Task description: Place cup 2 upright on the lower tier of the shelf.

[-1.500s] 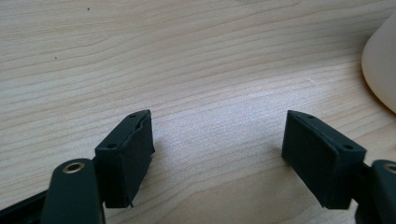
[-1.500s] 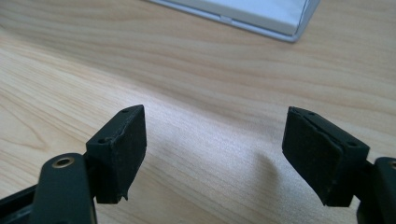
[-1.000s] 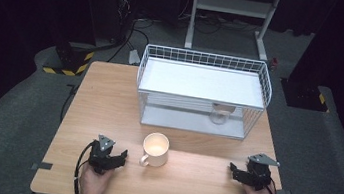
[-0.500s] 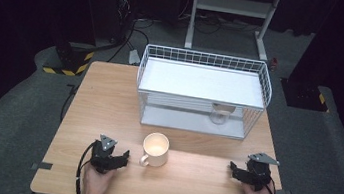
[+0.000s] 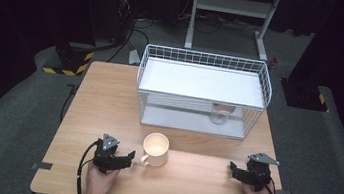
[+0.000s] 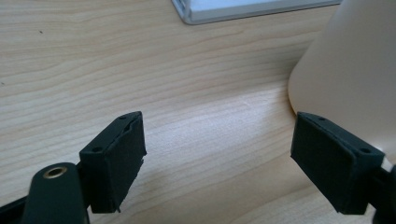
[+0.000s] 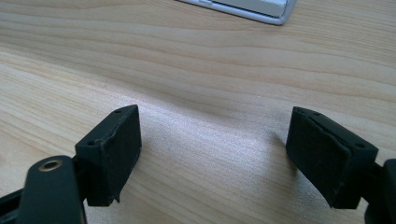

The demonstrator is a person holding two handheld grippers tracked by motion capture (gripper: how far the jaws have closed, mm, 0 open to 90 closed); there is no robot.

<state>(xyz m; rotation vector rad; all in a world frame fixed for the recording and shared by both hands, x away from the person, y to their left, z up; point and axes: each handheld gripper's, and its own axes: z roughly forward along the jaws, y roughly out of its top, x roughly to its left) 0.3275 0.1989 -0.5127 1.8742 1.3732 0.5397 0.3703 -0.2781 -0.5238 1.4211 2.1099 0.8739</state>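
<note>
One cream mug (image 5: pixel 155 149) is what I'm working toward, standing upright on the wooden table (image 5: pixel 108 104) just beside my left gripper (image 5: pixel 124 160), with its handle turned toward that gripper. The left gripper's jaws have just been opening and stand apart with nothing between them; in the left gripper view the mug wall (image 6: pixel 355 70) rises right behind the far jaw, close to it, though I cannot tell whether they touch. My right gripper (image 5: pixel 236 172) rests well apart at the other end of the table, jaws also spread over bare wood. I judge the mug to be stiff, glazed ceramic, fairly heavy for its size, smooth enough to slip and liable to chip if knocked over. I would pinch the rim wall, one jaw inside and one outside, or clamp the handle. The tabletop is flat, pale wood grain, offering decent friction. Behind the mug sits a white wire rack (image 5: pixel 200 93) with a solid top shelf, and a glass (image 5: pixel 220 114) stands on its lower level. The room beyond is dark, with cables and a metal stand on grey floor.
</note>
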